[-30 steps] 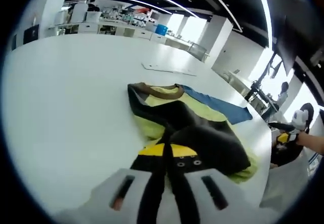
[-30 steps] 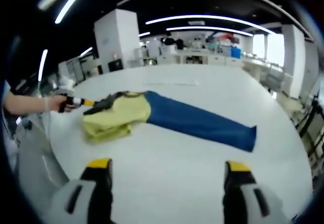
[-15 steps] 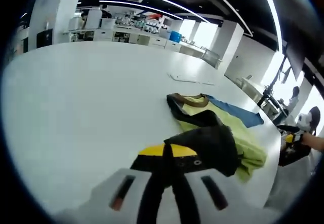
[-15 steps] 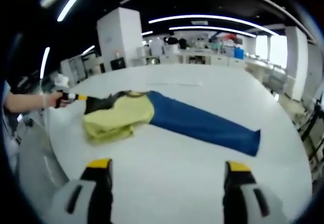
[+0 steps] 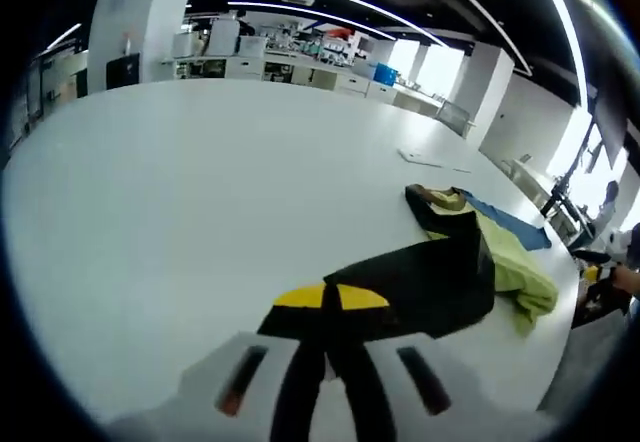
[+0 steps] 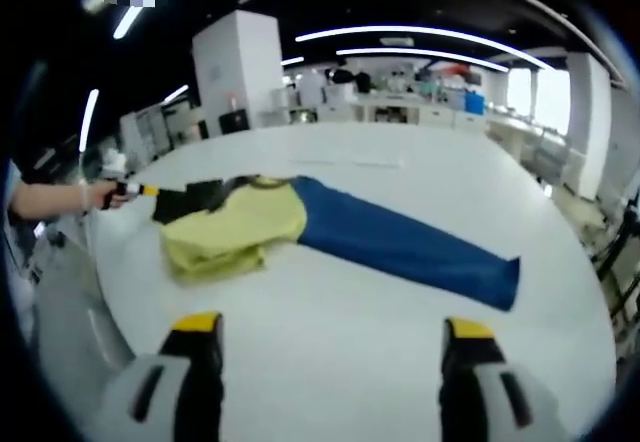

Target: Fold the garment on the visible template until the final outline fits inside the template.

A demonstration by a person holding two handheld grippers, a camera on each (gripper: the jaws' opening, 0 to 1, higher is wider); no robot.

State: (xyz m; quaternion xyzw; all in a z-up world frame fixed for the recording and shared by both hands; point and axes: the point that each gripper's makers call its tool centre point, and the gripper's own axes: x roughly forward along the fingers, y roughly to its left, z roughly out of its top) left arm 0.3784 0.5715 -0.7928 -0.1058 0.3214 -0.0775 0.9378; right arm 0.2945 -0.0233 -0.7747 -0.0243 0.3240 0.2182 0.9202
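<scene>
Your left gripper [image 5: 330, 312] has its yellow-tipped jaws clamped together on black fabric, low over the table. Your right gripper [image 6: 330, 347] hangs with jaws spread wide, gripping nothing. Your left hand [image 6: 100, 194] reaches in alongside.

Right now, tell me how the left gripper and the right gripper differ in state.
The left gripper is shut on the garment's black sleeve, pulling it out flat over the table; the right gripper is open and holds nothing. The left gripper sits at the garment's edge; the right gripper hovers apart from it, with bare table between. Both have yellow-tipped jaws.
</scene>
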